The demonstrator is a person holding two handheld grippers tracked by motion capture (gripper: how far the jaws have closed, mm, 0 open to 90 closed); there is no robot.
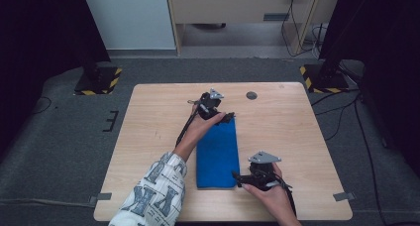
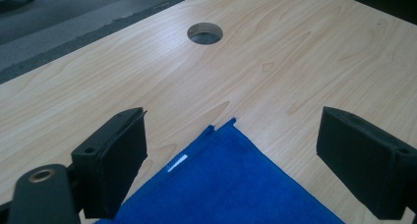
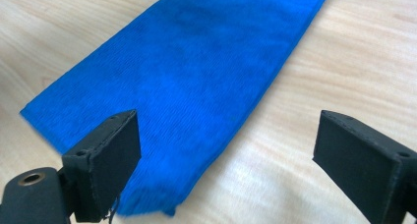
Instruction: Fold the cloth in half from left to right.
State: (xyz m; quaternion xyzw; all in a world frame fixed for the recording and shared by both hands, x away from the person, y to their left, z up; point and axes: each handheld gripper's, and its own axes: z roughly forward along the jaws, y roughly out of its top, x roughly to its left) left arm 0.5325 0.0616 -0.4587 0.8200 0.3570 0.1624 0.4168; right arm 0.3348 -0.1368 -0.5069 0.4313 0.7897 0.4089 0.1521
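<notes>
A blue cloth (image 1: 217,154) lies folded into a long strip on the wooden table (image 1: 282,127), running from the middle toward the near edge. My left gripper (image 1: 226,118) hovers over the strip's far end, open, nothing between its pads. In the left gripper view the cloth's far corner (image 2: 221,184), with a small white tag, lies below the open left gripper (image 2: 231,135). My right gripper (image 1: 238,178) sits at the strip's near right corner, open. In the right gripper view the cloth (image 3: 187,76) stretches away under the wide-apart jaws of the right gripper (image 3: 228,133), which are not touching it.
A round cable hole (image 1: 251,95) (image 2: 205,33) sits in the table's far part, beyond the left gripper. Yellow-and-black stand bases (image 1: 98,81) (image 1: 324,78) rest on the grey floor past both far corners. Cables trail on the right. A patterned sleeve (image 1: 156,191) crosses the near left.
</notes>
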